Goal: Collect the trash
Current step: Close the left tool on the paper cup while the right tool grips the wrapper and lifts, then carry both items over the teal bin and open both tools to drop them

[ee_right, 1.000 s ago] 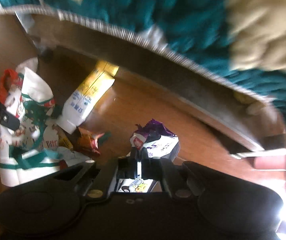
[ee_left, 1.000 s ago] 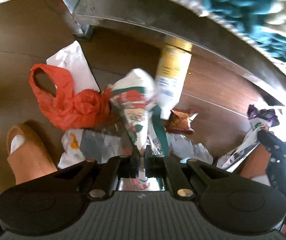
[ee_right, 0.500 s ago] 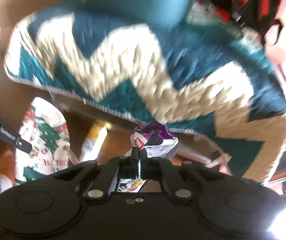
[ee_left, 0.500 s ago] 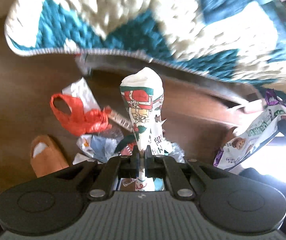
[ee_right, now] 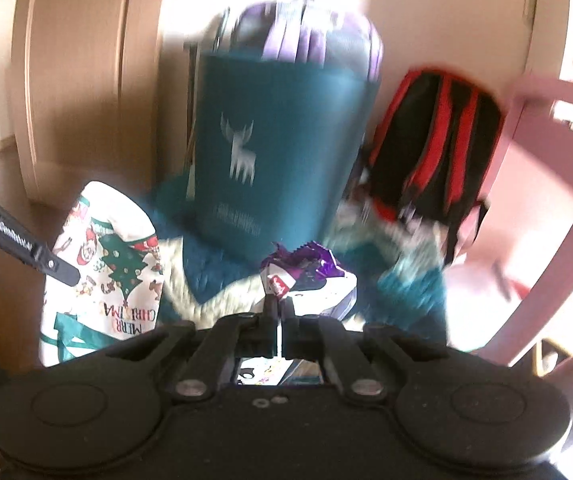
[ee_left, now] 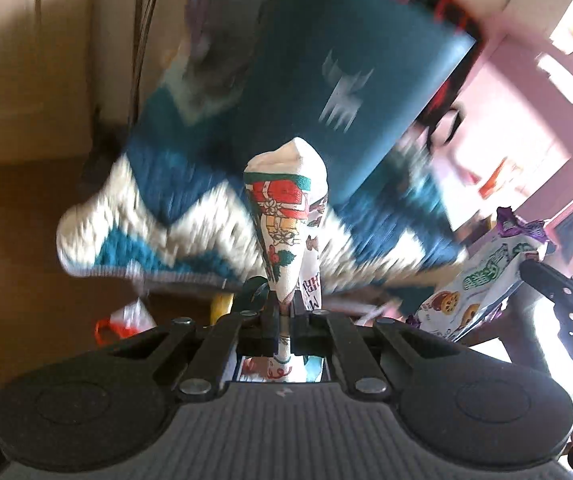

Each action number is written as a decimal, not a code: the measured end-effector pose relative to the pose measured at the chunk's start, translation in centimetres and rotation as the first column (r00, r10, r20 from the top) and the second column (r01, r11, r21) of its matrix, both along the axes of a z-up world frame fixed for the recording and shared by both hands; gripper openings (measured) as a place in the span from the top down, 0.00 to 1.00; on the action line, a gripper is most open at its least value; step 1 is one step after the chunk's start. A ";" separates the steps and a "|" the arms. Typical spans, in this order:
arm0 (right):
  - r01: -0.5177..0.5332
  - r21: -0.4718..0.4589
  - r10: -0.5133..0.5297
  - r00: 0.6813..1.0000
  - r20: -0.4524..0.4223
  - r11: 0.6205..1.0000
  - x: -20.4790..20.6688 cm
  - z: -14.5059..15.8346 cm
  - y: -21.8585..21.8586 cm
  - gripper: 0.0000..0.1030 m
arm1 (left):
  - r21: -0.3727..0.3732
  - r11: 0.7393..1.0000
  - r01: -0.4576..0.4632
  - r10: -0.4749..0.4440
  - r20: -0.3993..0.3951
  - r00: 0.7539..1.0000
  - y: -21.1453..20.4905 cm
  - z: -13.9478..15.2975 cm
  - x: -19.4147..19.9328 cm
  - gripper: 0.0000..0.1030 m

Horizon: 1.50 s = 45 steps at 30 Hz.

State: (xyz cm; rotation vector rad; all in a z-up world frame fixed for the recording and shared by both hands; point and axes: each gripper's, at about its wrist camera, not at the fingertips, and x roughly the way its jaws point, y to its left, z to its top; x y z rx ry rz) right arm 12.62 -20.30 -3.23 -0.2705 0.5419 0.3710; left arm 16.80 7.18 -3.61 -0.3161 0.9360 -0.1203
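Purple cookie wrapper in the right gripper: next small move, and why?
Probably carry the purple cookie wrapper over the mouth of the white Christmas-print bag, then release. The right gripper pinches the wrapper, the left gripper holds the bag up beside it.

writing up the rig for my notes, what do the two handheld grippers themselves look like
Both are matte black plastic. The left gripper has a ribbed grey body, two round discs at its sides, and angled linkage bars with silver rivets leading to narrow black jaws. The right gripper is built the same, its body plain black with two small holes. White lettering, too blurred to read, runs along the outer side of a finger.
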 end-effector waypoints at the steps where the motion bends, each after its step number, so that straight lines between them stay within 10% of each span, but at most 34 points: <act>1: 0.000 0.002 0.000 1.000 0.023 1.000 -0.1 1.3 -0.1 1.00 | 0.003 1.000 0.009 -0.009 0.034 0.999 -0.1 1.6 -0.1 0.96; 14: -0.026 -0.010 0.028 0.943 0.332 1.000 3.5 17.2 2.1 1.00 | 0.077 0.997 -0.010 -0.020 0.380 0.925 -1.2 21.9 3.7 0.96; 21: -0.003 -0.014 0.008 0.924 0.383 1.000 8.7 20.9 4.9 1.00 | 0.126 0.991 -0.053 -0.008 0.443 0.897 -2.1 26.8 9.4 0.96; 45: -0.003 -0.037 0.003 1.000 0.014 0.999 23.7 10.2 7.3 0.98 | 0.229 0.973 0.004 -0.050 0.197 0.979 -4.6 12.5 26.6 0.96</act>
